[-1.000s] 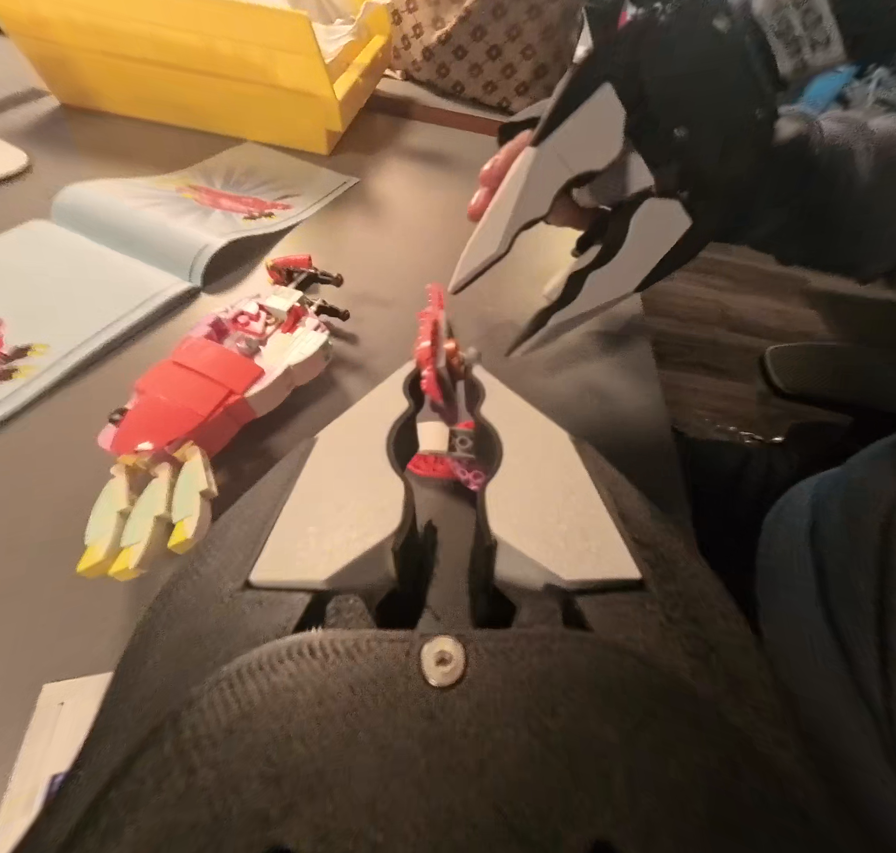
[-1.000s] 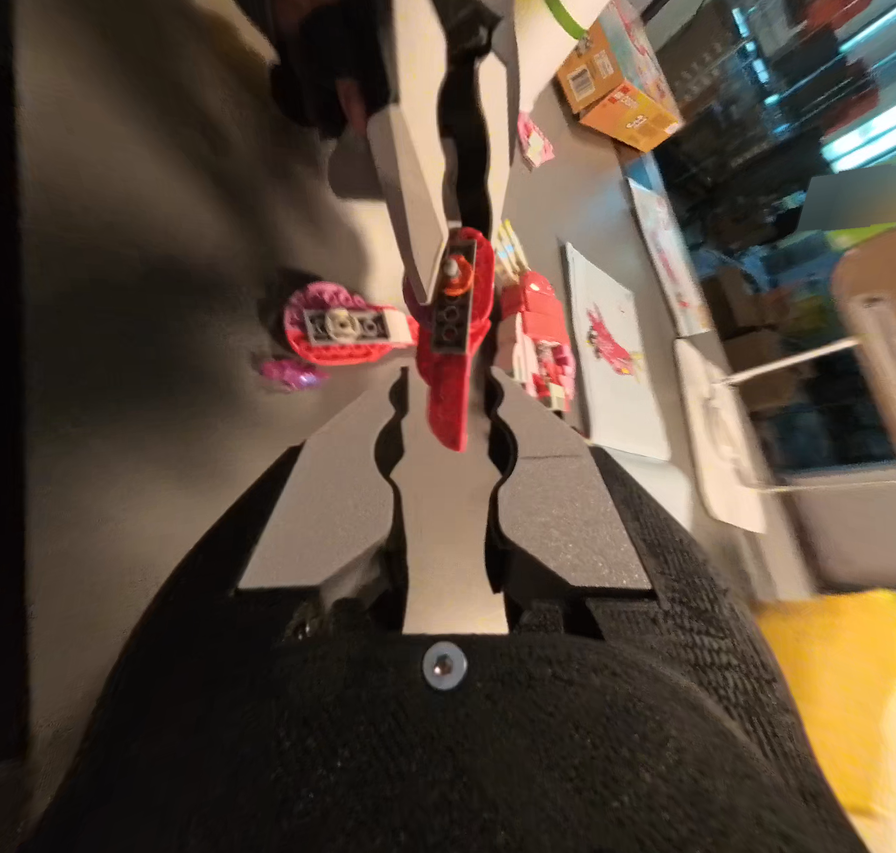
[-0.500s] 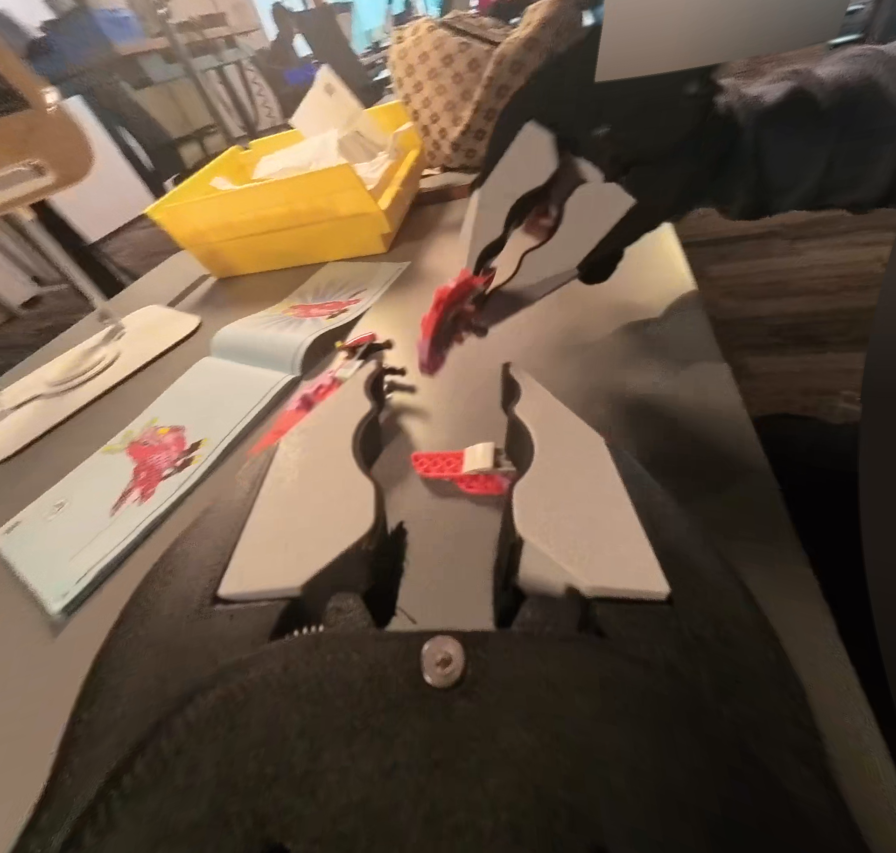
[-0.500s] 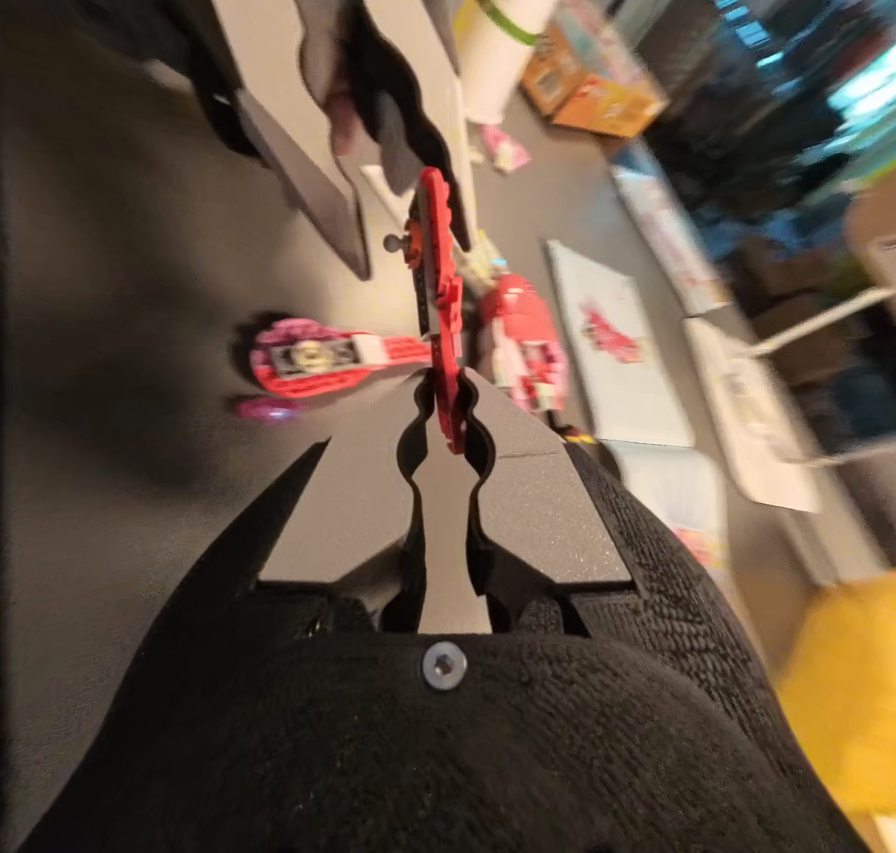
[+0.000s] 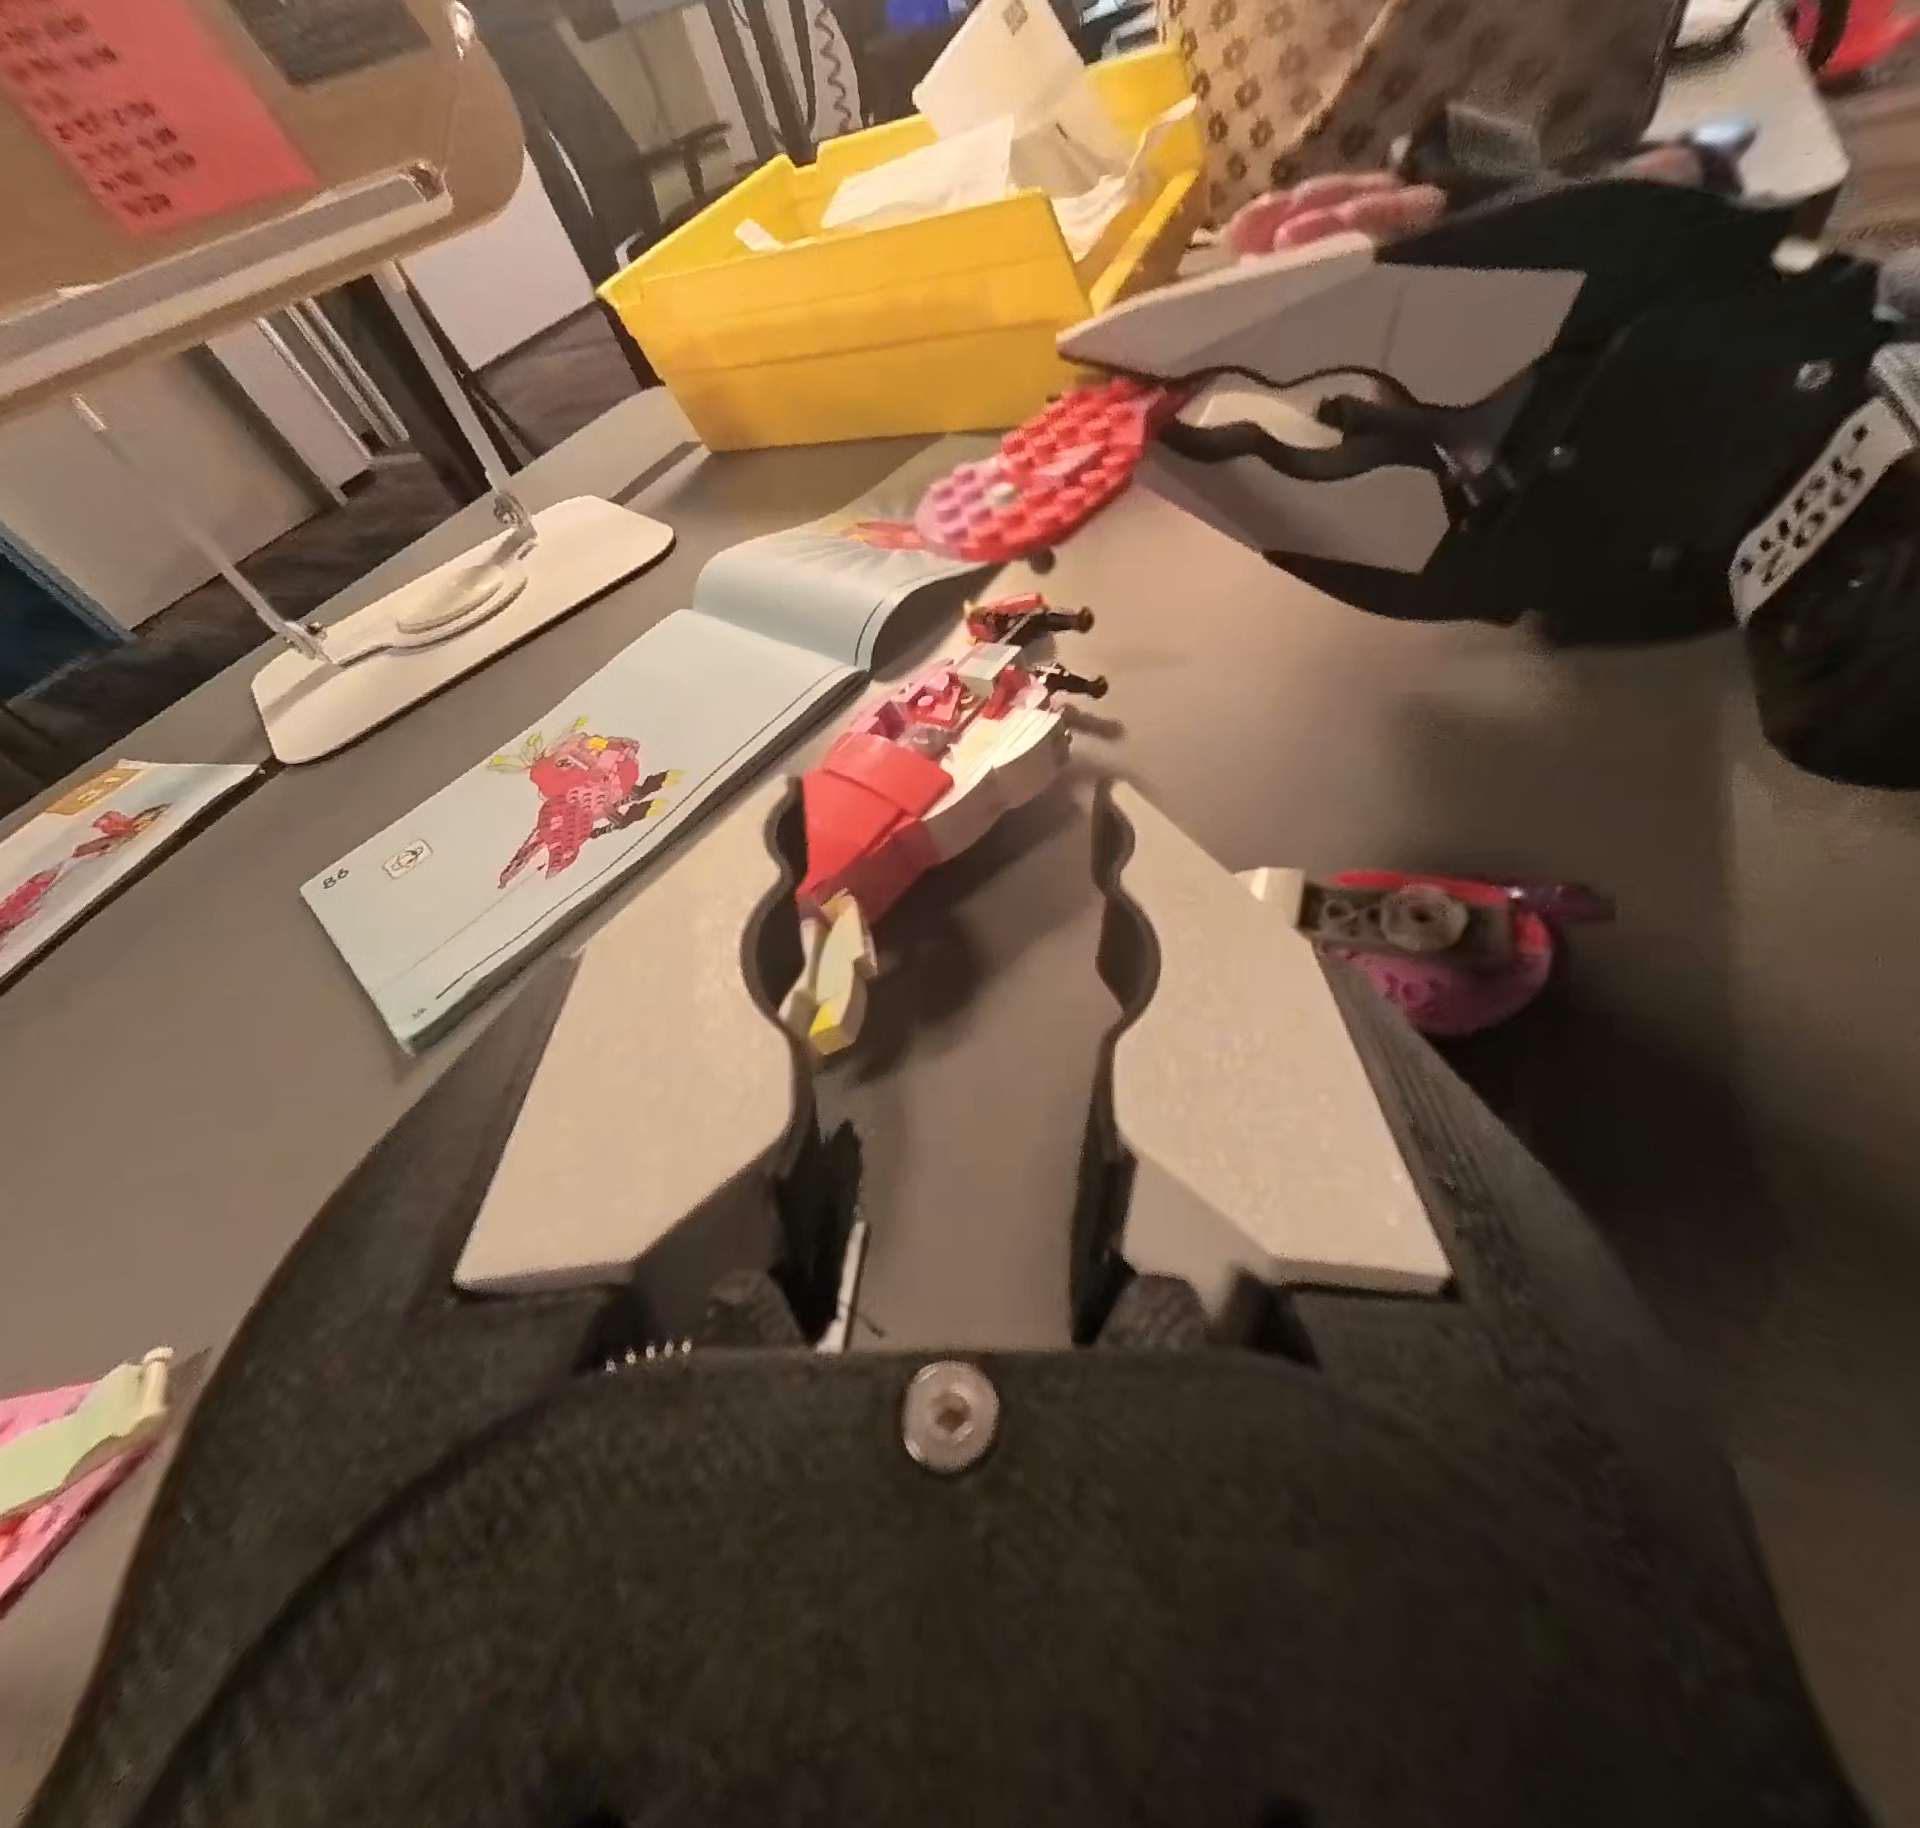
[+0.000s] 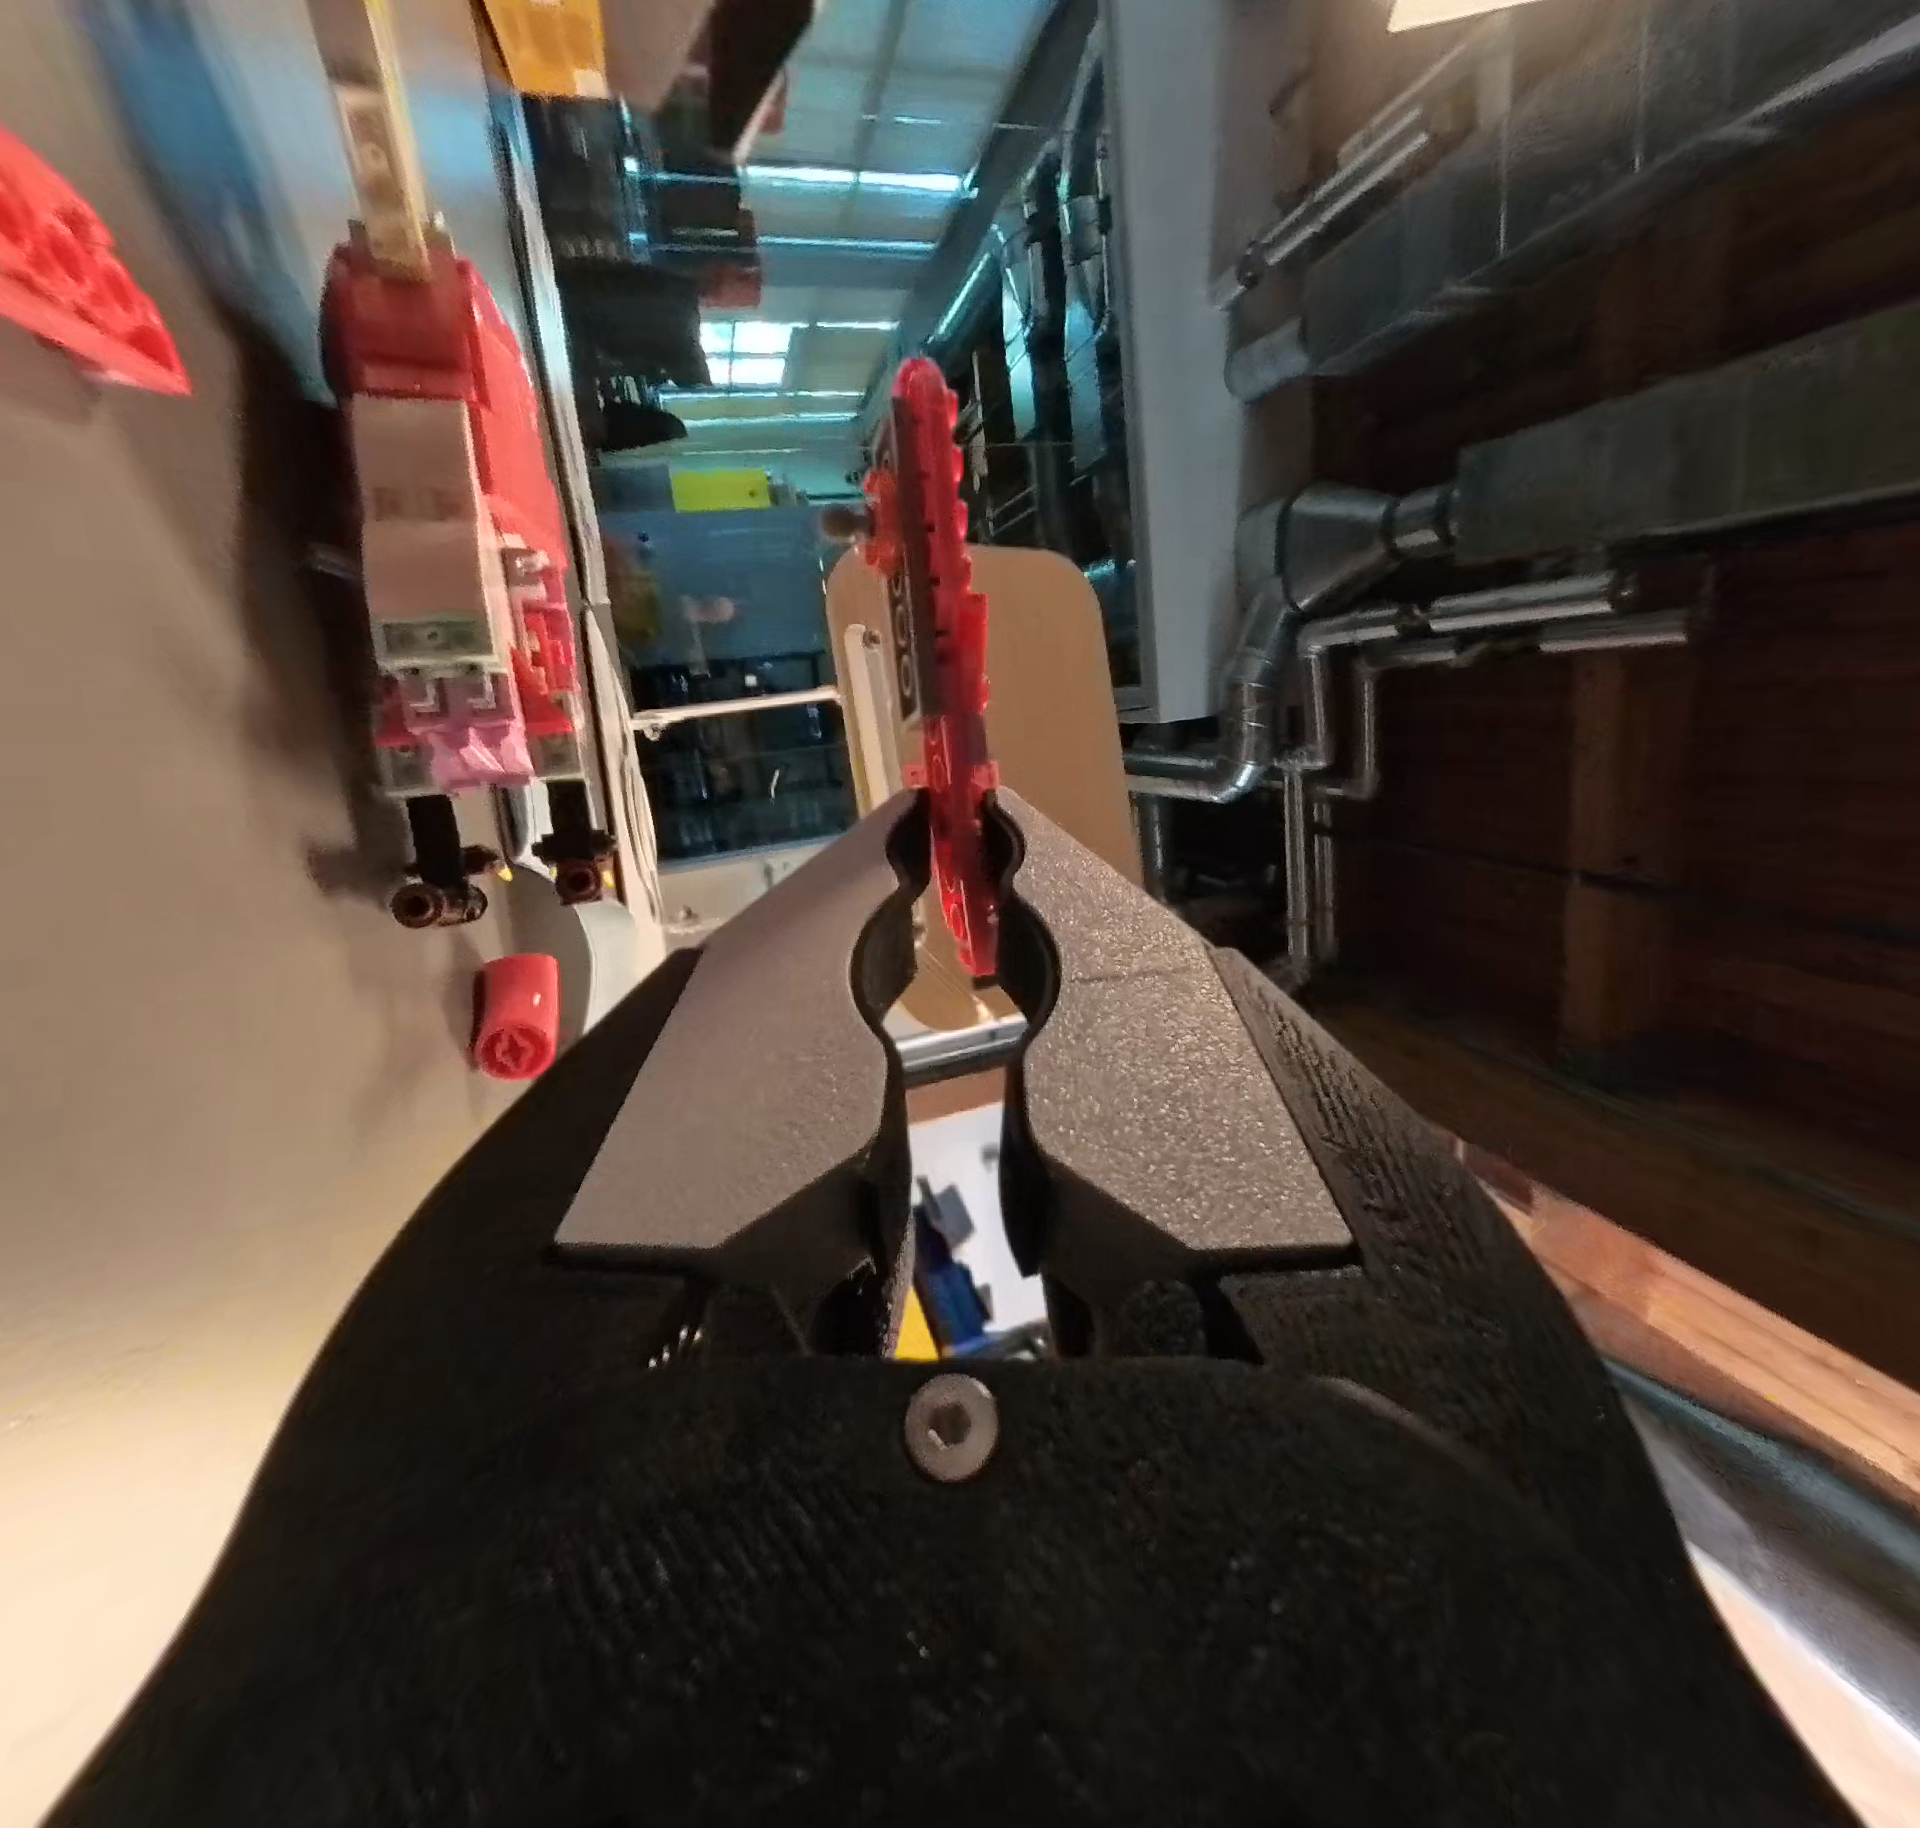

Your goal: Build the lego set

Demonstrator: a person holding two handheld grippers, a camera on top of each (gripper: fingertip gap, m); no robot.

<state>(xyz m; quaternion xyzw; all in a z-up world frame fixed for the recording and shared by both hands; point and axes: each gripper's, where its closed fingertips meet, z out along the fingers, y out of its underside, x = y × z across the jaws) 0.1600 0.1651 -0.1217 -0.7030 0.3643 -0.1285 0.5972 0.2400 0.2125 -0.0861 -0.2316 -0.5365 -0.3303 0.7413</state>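
Two grippers are at work over a dark grey desk (image 5: 1299,698). The right gripper (image 6: 951,802) has its jaws pinched flat on a thin red and pink studded brick plate with a rounded outline (image 6: 940,625), held edge-on and clear of the desk, most of it sticking out past the tips. The left gripper (image 5: 940,812) has its jaws spread with nothing between the pads; just ahead of them on the desk lies a partly built red, white and pink brick model with pale yellow prongs at its near end (image 5: 914,791), beside an open pale blue instruction booklet (image 5: 582,791). A second pink and red plate piece (image 5: 1444,957) lies just right of the left jaws.
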